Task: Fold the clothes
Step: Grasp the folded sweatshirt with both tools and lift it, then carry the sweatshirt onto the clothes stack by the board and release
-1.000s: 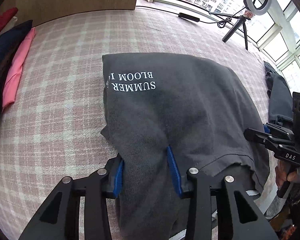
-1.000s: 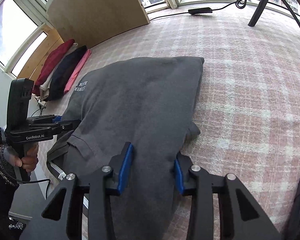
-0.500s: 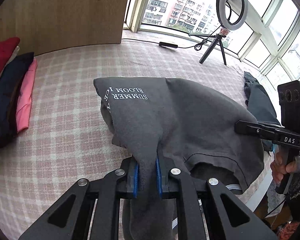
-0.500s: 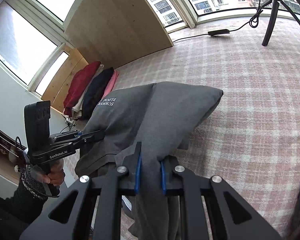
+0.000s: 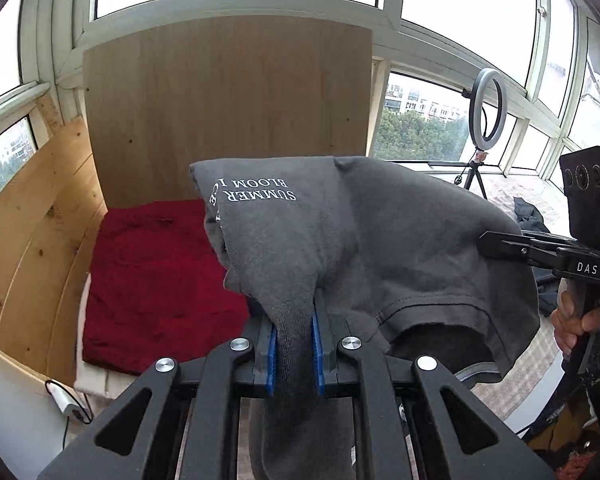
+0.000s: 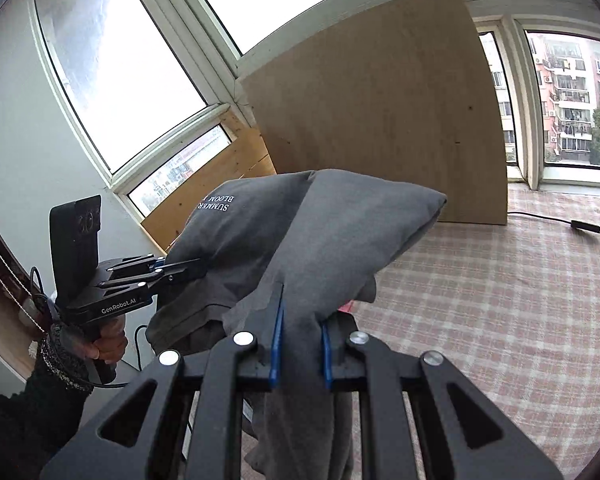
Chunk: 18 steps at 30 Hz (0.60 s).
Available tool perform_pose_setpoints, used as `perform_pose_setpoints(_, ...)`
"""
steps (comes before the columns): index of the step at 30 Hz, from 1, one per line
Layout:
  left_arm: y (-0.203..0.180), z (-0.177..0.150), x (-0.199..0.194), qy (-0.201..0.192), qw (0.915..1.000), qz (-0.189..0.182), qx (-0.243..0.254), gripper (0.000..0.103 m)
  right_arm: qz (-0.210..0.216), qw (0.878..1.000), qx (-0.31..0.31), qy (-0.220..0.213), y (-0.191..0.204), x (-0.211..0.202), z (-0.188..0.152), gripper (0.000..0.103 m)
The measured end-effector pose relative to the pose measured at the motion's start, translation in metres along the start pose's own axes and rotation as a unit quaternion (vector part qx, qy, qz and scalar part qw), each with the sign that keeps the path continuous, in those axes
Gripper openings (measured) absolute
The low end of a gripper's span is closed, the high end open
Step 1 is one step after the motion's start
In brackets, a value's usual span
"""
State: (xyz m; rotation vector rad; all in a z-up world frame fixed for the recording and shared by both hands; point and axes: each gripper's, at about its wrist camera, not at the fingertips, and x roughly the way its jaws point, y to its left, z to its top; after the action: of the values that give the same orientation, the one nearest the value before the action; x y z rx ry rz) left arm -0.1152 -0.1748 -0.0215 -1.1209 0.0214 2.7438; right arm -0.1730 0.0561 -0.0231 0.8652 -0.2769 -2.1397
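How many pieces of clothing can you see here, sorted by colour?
Grey: 1, the folded grey shirt held up by both grippers.
Red: 1, the red garment lying beneath.
Dark: 1, the dark garment farther off.
Total: 3

A: The white lettering on the folded dark grey cotton shirt (image 5: 380,240) — readable?

B: Partly; it wraps round the fold at centre left. The shirt covers the right side of the folded red garment (image 5: 152,280), and its tail leaves the bottom edge.

Grey shirt (image 5: 380,232) — white lettering; red garment (image 5: 156,280); pink-plaid bedcover (image 6: 500,304).
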Motion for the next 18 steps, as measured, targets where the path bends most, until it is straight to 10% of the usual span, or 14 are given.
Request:
perform_pose_setpoints(9, 0.137, 0.02, 0.004, 0.007, 0.9992, 0.039, -0.003, 0.012, 0.014, 1.0, -0.007, 0.009, 0.07, 0.135, 0.052, 0.014)
perform_pose_setpoints(18, 0.199, 0.009, 0.088, 0.067, 0.997, 0.039, 0.002, 0.014, -0.04, 0.997, 0.002, 0.064, 0.05, 0.221, 0.043, 0.014)
